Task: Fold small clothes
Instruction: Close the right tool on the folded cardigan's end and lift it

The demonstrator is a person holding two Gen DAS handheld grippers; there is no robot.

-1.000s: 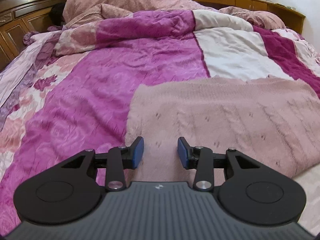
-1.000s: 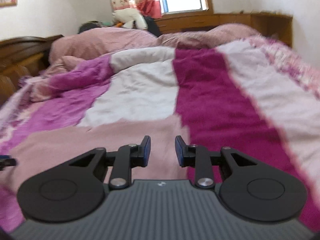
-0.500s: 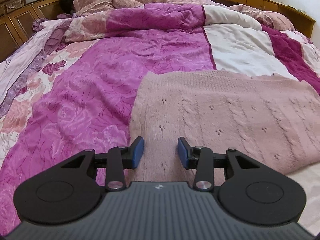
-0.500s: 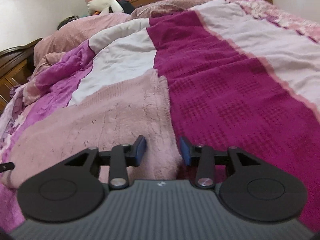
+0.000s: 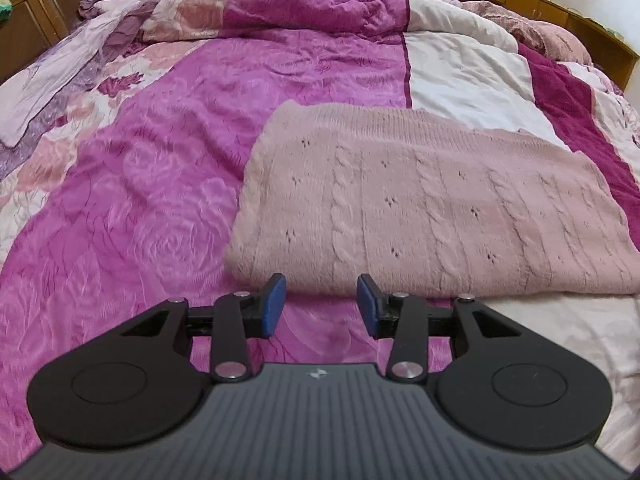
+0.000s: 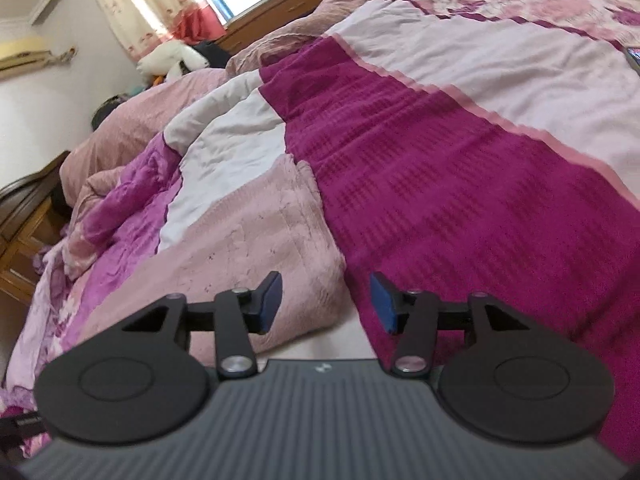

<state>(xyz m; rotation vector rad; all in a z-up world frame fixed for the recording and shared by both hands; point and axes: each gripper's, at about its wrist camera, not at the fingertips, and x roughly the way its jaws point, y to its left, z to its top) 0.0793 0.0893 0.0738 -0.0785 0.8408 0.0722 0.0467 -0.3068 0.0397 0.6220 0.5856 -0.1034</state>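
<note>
The pink knitted sweater (image 5: 432, 208) is lying flat on the bed's quilt (image 5: 160, 184), filling the region from 12 o'clock to 3 o'clock in the left wrist view. In the right wrist view the sweater (image 6: 240, 240) is lying toward 10 o'clock, with its right edge running down toward the fingers.

The left hand-held gripper (image 5: 322, 304) is hovering at the sweater's near hem, close to the near left corner. Its 2 blue pads are standing well apart and are gripping nothing. The right hand-held gripper (image 6: 326, 300) is sitting over the near right corner. Its fingers are also spread wide and empty, and the sweater edge is lying between them.

Judged step: approaching the 2 near corners ahead of a fold; no grasp is made yet.

The next move is calling for lowering each pair of fingers around the hem, closing on all knit layers, then lifting both corners evenly toward 12 o'clock. Uneven lifting is likely to skew the soft knit.
</note>
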